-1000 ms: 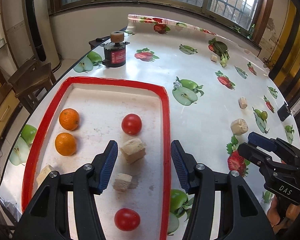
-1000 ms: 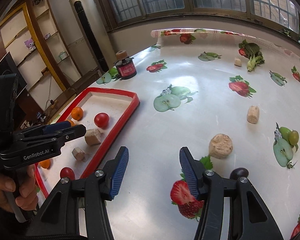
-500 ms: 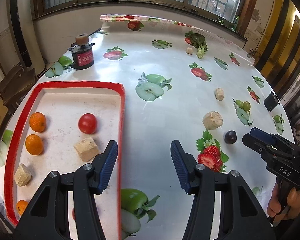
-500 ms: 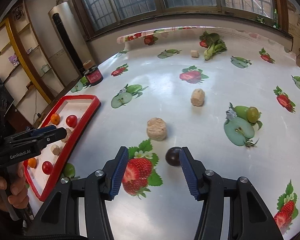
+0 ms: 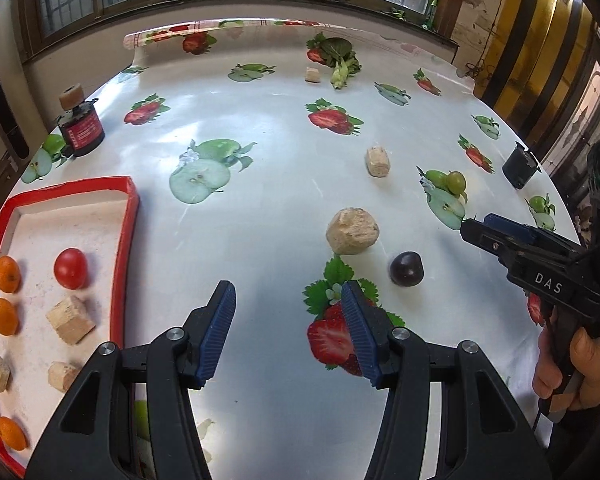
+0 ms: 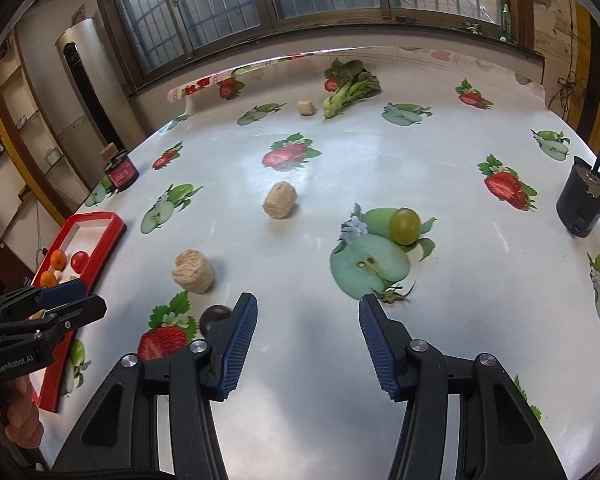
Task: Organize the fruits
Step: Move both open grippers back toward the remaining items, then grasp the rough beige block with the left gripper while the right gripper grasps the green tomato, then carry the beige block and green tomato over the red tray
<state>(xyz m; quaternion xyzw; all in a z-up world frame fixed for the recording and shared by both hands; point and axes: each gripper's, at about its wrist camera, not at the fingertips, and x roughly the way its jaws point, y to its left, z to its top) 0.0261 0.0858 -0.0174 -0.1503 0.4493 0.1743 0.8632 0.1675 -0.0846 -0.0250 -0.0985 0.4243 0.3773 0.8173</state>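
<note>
A red-rimmed tray (image 5: pixel 129 216) at the left holds a tomato (image 5: pixel 71 268), several oranges (image 5: pixel 6 274) and tan blocks (image 5: pixel 70 319). A dark plum (image 5: pixel 407 269) lies on the fruit-print tablecloth; it also shows in the right wrist view (image 6: pixel 212 317), partly hidden behind my left finger. A green grape (image 6: pixel 405 220) lies further right on the table. My left gripper (image 5: pixel 288 332) is open and empty, to the left of the plum. My right gripper (image 6: pixel 306 340) is open and empty, to the right of the plum and in front of the grape.
Tan blocks (image 5: pixel 352 231) (image 5: pixel 377 162) lie loose on the table. A red-labelled jar (image 5: pixel 82 130) stands at the far left, a black cup (image 6: pixel 584 204) at the right edge, and a leafy vegetable (image 6: pixel 350 88) at the back.
Both grippers have swung right, away from the tray. The plum now lies left of my right gripper's fingers instead of between them. Both stay open.
</note>
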